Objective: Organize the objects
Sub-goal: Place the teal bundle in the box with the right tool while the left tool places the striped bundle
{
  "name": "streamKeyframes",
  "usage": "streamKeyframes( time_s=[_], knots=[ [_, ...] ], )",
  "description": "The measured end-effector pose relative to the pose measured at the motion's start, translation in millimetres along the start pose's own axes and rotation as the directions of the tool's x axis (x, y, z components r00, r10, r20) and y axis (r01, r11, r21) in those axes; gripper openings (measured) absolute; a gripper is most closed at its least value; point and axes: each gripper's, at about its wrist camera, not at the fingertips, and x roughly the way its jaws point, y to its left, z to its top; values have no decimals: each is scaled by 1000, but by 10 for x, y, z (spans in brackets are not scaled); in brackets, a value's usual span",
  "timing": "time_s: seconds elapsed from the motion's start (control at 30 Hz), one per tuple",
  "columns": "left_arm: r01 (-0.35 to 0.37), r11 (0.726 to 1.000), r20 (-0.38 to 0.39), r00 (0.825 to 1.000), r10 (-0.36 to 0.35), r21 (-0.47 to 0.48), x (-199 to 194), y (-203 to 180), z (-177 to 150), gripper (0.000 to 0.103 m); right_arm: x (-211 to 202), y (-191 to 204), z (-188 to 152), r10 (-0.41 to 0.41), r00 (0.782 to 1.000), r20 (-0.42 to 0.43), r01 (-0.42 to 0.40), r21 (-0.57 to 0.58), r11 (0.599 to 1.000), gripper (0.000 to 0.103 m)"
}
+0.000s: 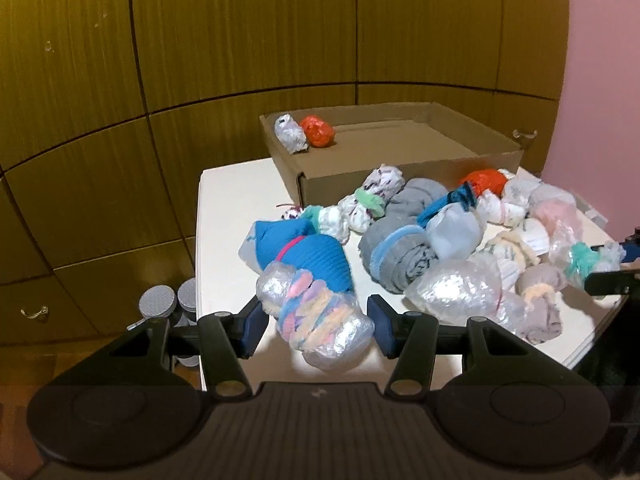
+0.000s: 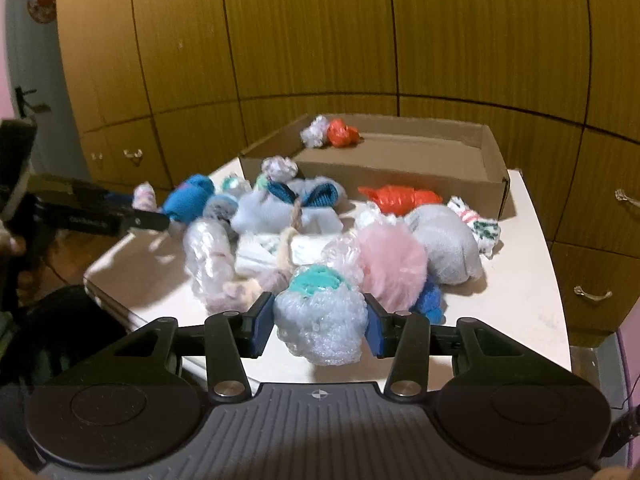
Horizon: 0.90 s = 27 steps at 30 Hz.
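Observation:
A pile of wrapped bundles lies on a white table [image 1: 232, 216]. A cardboard box [image 1: 400, 160] at the back holds a white bundle [image 1: 291, 134] and an orange bundle [image 1: 318, 131]. My left gripper [image 1: 316, 326] is open, its pads either side of a clear plastic bundle tied with pastel yarn [image 1: 316, 320]. My right gripper [image 2: 318, 328] has its pads against a bubble-wrap bundle with a teal band [image 2: 320, 316]. The box also shows in the right wrist view [image 2: 400, 160]. The left gripper shows from the side in the right wrist view [image 2: 100, 216].
Other bundles include a blue sock roll [image 1: 308, 252], a grey roll [image 1: 400, 248], a pink pompom [image 2: 394, 264] and an orange bag [image 2: 400, 198]. Wooden cabinet doors [image 1: 240, 40] stand behind. Grey cylinders [image 1: 168, 304] stand left of the table.

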Motion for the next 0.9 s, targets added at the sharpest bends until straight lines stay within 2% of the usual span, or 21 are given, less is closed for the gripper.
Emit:
streamKeyframes(
  time_s=[0.17,0.53,0.73,0.9],
  knots=[
    [12,999,-12,1000,-13,-50,20,77,-77,50,76,-15,-106,-7,999,-36,8,7,1000,52],
    [30,999,15,999,-29,-45,-151,59,-69,50,-80,13,-106,-7,1000,0,7,7,1000,48],
    [40,999,50,998,-40,-3,-313,-55,11,50,-263,16,-69,11,999,45,-11,-3,1000,47],
    [51,998,84,995,-54,43,-410,-133,207,49,-440,-10,125,20,995,97,-19,-10,1000,47]
  ],
)
